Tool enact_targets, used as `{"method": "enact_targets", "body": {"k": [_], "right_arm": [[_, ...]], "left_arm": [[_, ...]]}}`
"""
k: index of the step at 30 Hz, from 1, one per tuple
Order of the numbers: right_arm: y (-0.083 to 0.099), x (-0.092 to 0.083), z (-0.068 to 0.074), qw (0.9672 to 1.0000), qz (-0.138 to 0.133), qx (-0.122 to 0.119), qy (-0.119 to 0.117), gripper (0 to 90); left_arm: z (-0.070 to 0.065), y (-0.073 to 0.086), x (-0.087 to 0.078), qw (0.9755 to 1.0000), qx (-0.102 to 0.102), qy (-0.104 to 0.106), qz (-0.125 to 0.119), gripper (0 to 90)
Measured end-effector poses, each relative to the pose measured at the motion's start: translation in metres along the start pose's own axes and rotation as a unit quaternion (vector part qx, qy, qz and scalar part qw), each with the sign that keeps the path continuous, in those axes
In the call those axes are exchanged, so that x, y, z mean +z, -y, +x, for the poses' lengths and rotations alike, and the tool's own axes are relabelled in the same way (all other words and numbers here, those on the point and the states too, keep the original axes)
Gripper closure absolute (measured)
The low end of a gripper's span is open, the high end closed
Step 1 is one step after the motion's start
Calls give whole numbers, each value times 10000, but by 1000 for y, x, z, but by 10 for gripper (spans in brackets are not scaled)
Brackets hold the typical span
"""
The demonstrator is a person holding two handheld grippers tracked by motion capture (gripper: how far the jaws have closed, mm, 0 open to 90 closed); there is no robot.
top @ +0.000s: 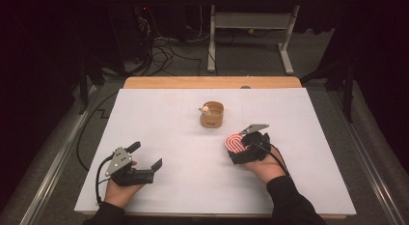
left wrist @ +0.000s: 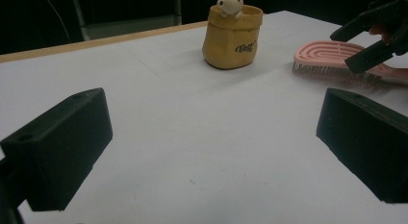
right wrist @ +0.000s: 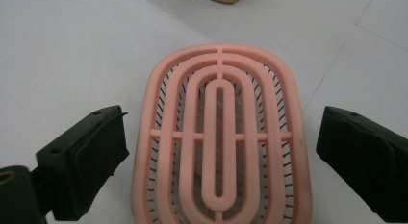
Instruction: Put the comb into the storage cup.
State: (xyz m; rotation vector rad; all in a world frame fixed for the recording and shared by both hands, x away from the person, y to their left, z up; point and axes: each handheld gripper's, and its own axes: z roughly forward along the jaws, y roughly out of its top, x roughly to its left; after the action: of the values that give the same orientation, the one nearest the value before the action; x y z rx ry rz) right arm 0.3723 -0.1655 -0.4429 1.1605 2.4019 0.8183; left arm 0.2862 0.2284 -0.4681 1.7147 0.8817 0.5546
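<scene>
Two grippers are on my screens. My right gripper (top: 239,147) hovers over the pink oval plastic hairbrush (right wrist: 220,137), which lies bristles down on the white table sheet (top: 183,133); its jaws stand wide, one on each side of the brush head, not touching it. My left gripper (top: 144,157) rests low near the sheet's front left, jaws spread wide with only bare sheet between them. Beyond the brush, near it but apart, stands a small tan pouch-shaped holder (left wrist: 232,36) with a little cream bear figure (left wrist: 230,4) on its rim.

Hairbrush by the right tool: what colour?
Pink hairbrush, clearest in the right gripper view.
</scene>
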Motion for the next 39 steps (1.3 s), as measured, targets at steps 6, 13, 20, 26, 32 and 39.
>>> {"method": "enact_targets", "body": {"k": [6, 13, 20, 26, 32, 39], "right_arm": [[1, 3, 1, 9999, 170, -31, 0, 84], [4, 2, 1, 9997, 228, -23, 30, 136], [3, 2, 1, 9996, 280, -8, 13, 172], [2, 3, 1, 9995, 325, -46, 3, 188], [0, 5, 1, 9992, 395, -84, 30, 185], [1, 5, 2, 9992, 392, -81, 33, 195]], "left_arm": [[0, 0, 0, 10000, -27, 3, -31, 0], [0, -1, 1, 10000, -23, 5, -42, 0], [0, -1, 0, 10000, -38, 1, -64, 0], [0, -1, 0, 10000, -36, -8, -92, 0], [1, -1, -1, 9999, -39, -14, -100, 0], [1, -1, -1, 9999, -44, -18, -105, 0]]}}
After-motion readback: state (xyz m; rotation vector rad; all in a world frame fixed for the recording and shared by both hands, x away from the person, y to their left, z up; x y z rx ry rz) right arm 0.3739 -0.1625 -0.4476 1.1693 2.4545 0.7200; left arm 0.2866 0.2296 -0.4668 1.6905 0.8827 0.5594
